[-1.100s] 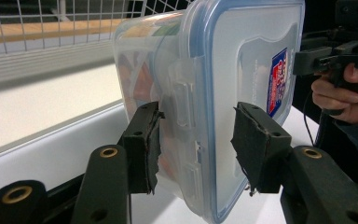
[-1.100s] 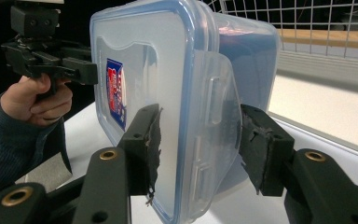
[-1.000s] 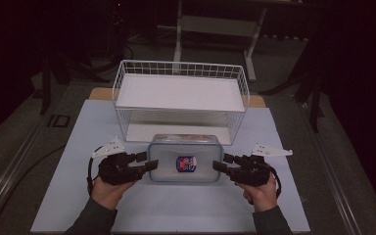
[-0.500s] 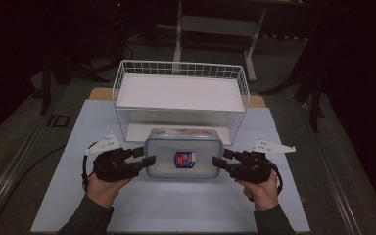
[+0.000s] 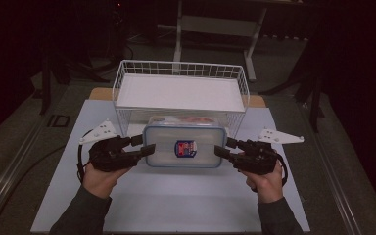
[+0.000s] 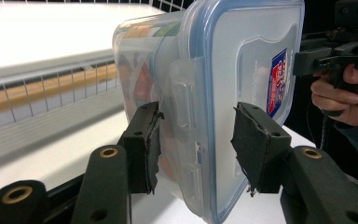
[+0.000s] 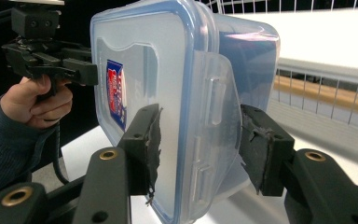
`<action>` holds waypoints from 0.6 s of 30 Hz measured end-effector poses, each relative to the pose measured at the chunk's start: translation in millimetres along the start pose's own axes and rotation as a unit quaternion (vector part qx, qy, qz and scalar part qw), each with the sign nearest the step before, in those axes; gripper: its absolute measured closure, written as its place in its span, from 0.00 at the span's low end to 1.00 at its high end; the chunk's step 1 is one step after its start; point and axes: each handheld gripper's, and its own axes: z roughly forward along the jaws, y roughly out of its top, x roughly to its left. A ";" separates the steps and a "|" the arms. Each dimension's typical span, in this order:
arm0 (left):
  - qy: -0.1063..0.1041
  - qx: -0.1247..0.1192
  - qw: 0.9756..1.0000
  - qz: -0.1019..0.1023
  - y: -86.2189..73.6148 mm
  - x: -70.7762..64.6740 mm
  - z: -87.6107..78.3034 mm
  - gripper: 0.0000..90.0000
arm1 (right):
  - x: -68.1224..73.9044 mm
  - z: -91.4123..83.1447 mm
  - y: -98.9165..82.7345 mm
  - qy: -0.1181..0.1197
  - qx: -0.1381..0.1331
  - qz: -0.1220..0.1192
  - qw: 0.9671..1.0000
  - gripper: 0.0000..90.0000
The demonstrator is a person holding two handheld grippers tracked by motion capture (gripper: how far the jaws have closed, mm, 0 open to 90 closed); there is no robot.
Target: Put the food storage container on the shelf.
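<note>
Now both tongs, L (image 5: 148, 148) & R (image 5: 219, 151), sit half-open, each clamped on an end of the lidded box (image 5: 184, 147).

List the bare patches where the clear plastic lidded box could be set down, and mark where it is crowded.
Free: the white floor of the white wire basket, and the pale mat between the two forearms. Crowded: the strip by the basket's front wall, where the clear plastic lidded box sits between the left hand-held gripper and right hand-held gripper.

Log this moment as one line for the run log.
left gripper: shut on food container | right gripper: shut on food container | container: held off table, in front of wire basket
</note>
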 end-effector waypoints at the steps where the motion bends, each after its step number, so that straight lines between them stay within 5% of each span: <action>1: 0.001 -0.002 1.000 0.001 2.6 -0.3 -0.7 0.58 | 0.3 -0.4 2.4 0.000 -0.001 -0.001 1.000 0.56; 18: 0.011 -0.029 0.999 0.026 34.5 -0.5 -10.6 0.58 | 4.8 -1.6 33.9 -0.002 -0.024 -0.026 0.999 0.56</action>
